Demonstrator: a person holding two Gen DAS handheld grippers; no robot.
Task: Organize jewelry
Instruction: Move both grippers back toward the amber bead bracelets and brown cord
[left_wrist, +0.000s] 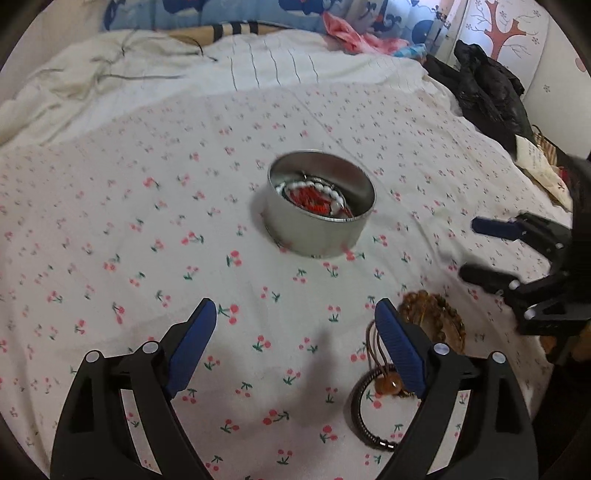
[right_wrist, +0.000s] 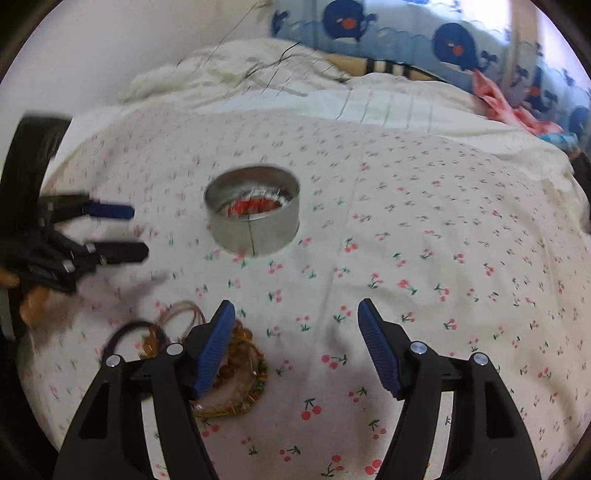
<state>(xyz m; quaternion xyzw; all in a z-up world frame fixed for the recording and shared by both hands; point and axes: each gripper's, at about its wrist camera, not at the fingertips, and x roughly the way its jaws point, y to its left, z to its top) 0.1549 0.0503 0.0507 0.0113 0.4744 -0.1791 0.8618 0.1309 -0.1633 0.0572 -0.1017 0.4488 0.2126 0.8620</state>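
A round silver tin (left_wrist: 320, 206) stands open on the cherry-print sheet, holding a white bead bracelet and red jewelry; it also shows in the right wrist view (right_wrist: 252, 218). My left gripper (left_wrist: 295, 314) is open and empty, short of the tin. A brown bead bracelet (left_wrist: 439, 314), an amber bead on a cord (left_wrist: 388, 386) and a dark bangle (left_wrist: 364, 424) lie by its right finger. My right gripper (right_wrist: 295, 314) is open and empty; the bracelet pile (right_wrist: 240, 387) lies under its left finger. Each gripper shows in the other view, right (left_wrist: 469, 251) and left (right_wrist: 136, 232).
The bed sheet (left_wrist: 147, 258) carries everything. A rumpled white duvet (left_wrist: 184, 81) lies behind the tin. Black clothing (left_wrist: 487, 96) and papers sit at the right edge. A whale-print pillow (right_wrist: 443, 40) and pink cloth lie at the back.
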